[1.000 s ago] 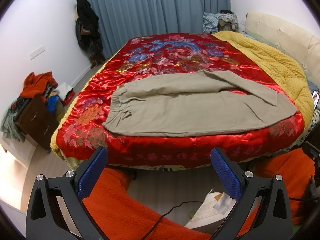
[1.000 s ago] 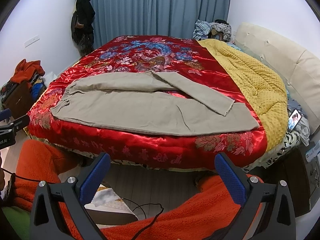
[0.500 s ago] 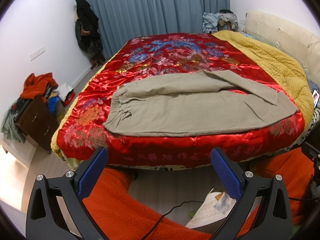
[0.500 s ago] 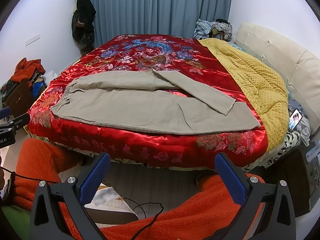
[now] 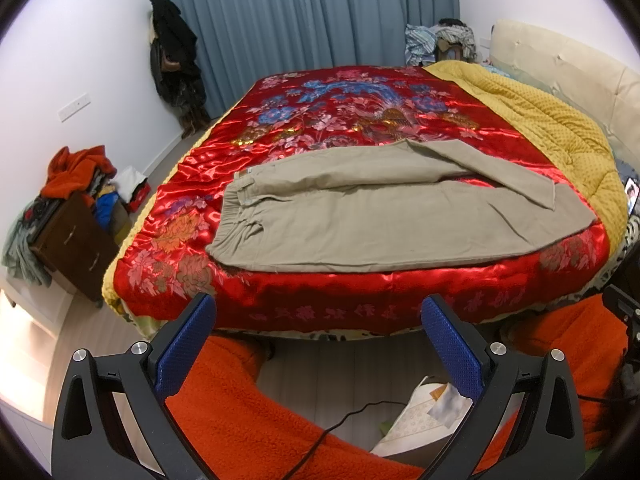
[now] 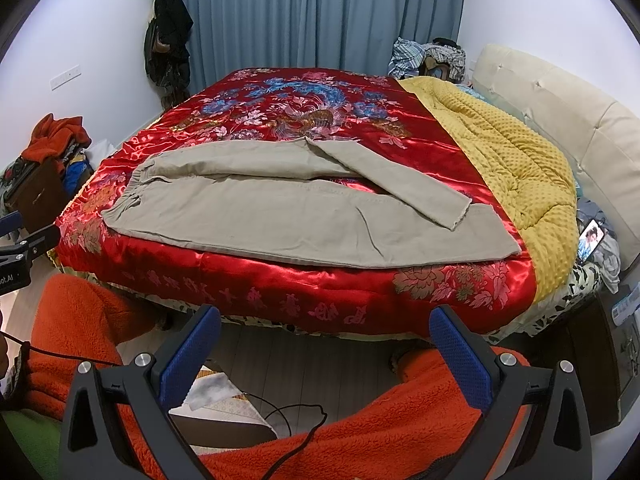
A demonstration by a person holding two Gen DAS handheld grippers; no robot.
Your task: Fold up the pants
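**Both tongs wide open, holding nothing**

Left view: left gripper (image 5: 318,322) gapes empty short of the bed's near edge; pants (image 5: 384,216) lie flat along that edge.

Right view: right gripper (image 6: 325,332) gapes empty too; pants (image 6: 296,208) lie across the bed (image 6: 400,288), one leg folded over.

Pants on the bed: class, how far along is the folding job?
Done: the pants lie spread on the red bedspread, with the far leg bent back across the near one. In hand: nothing; the left gripper and right gripper are open, short of the bed. Left: all the folding.
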